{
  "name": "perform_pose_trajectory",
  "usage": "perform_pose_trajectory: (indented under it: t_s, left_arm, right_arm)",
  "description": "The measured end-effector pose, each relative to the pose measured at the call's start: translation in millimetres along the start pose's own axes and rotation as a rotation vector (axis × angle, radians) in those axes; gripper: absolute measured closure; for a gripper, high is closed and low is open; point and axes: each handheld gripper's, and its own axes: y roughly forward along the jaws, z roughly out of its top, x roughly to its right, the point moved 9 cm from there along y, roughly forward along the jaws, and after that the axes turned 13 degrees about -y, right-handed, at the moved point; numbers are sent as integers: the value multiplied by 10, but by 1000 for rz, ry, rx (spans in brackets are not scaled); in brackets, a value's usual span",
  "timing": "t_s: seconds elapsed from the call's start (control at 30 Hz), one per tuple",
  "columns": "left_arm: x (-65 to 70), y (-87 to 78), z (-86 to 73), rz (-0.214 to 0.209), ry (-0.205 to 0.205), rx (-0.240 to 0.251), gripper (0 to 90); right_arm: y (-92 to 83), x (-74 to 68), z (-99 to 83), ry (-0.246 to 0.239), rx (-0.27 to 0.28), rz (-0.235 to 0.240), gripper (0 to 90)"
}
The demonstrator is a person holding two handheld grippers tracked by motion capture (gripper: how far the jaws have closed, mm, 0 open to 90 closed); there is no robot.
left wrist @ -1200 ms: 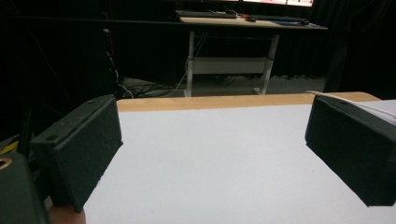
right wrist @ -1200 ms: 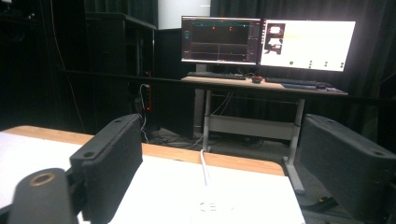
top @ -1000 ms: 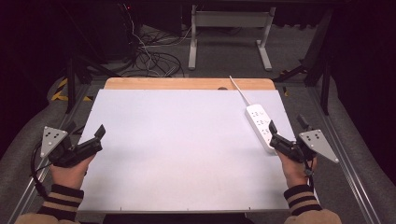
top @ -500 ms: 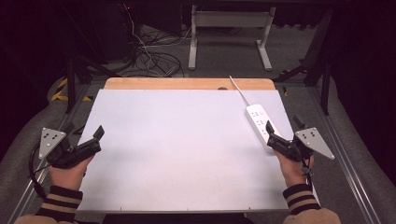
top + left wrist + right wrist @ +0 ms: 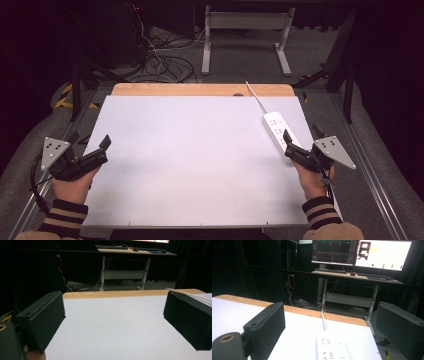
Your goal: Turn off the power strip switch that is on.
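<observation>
A white power strip lies near the right edge of the white tabletop, and its cable runs off the far edge. My right gripper hovers open just right of the strip's near end. In the right gripper view the strip lies low between the spread jaws of that gripper, untouched. At the table's left edge my left gripper is held open. In the left gripper view nothing but bare tabletop sits between the jaws of the gripper.
A wooden strip borders the table's far edge. Beyond it stand a desk frame and loose floor cables. Lit monitors sit on a desk farther back. Metal rails run along both sides of the table.
My right gripper has shifted slightly left, closer to the power strip. The left gripper has stayed where it was.
</observation>
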Motion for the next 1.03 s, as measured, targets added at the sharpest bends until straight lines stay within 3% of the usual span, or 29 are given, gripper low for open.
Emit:
perform_pose_trajectory:
  t_s: [1.03]
  left_arm:
    - [16, 27, -8, -4, 6, -9, 43]
  right_arm:
    - [7, 3, -43, -2, -19, 4, 108]
